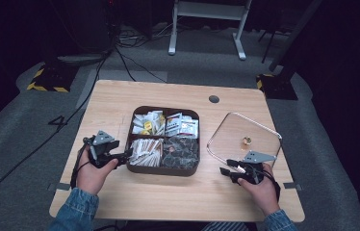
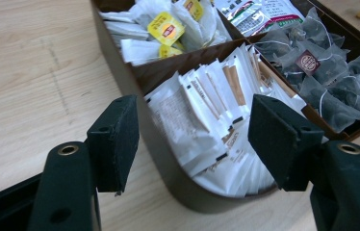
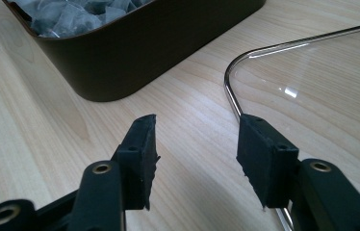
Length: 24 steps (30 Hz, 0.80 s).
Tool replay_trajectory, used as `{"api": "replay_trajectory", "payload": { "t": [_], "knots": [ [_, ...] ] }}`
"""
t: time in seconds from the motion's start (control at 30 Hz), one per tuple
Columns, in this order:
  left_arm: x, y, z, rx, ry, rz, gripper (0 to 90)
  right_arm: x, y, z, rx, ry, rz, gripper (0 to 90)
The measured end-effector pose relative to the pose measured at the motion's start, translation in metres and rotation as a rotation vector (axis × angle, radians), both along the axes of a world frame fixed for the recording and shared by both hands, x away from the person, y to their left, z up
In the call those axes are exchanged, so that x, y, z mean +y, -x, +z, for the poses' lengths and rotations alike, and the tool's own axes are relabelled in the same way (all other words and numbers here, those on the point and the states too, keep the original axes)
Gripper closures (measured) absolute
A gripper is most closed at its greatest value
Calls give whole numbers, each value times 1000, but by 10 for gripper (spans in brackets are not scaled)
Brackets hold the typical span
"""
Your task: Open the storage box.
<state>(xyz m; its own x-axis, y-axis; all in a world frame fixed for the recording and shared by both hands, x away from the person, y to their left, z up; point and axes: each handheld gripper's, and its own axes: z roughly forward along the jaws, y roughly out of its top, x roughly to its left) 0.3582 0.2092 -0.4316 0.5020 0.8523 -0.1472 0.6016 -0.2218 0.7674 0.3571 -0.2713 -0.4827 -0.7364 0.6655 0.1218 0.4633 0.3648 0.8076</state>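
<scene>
A dark brown four-compartment tray (image 1: pixel 163 170) stands mid-table. It holds white sachets (image 1: pixel 145 151) front left, yellow-tagged tea bags (image 1: pixel 147 123) back left, foil packets (image 1: pixel 183 125) back right and dark mesh tea bags (image 1: pixel 180 150) front right. My left gripper (image 1: pixel 127 154) is open at the tray's left wall (image 2: pixel 168 168); its left jaw is outside, its right jaw over the sachets (image 2: pixel 202 115). A clear lid (image 1: pixel 260 132) with a small knob (image 1: pixel 247 140) lies flat to the right. My right gripper (image 1: pixel 226 167) is open and holds nothing, its right jaw beside the lid's rim corner (image 3: pixel 231 91).
The tray's front right corner (image 3: pixel 144 43) stands to the left of my right gripper (image 3: pixel 197 149). Bare wood lies in front of the tray up to the table's near edge (image 1: pixel 178 219). A round grommet hole (image 1: pixel 213 99) sits at the back. Cables (image 1: pixel 48 139) run across the floor at left.
</scene>
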Motion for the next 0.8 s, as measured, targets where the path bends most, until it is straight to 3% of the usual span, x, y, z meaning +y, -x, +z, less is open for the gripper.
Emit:
{"api": "replay_trajectory", "payload": {
  "t": [0.33, 0.57, 0.8],
  "knots": [
    [-28, -27, -12, 12, -92, -12, 427, -24, 17, 3, -10, -25, -63, 496],
    [-32, -38, -21, 30, -108, 12, 524, -26, 21, 5, -15, -32, -67, 496],
    [-39, -43, -26, 38, -189, 18, 612, -25, 26, 7, -27, -34, -56, 496]
  ]
}}
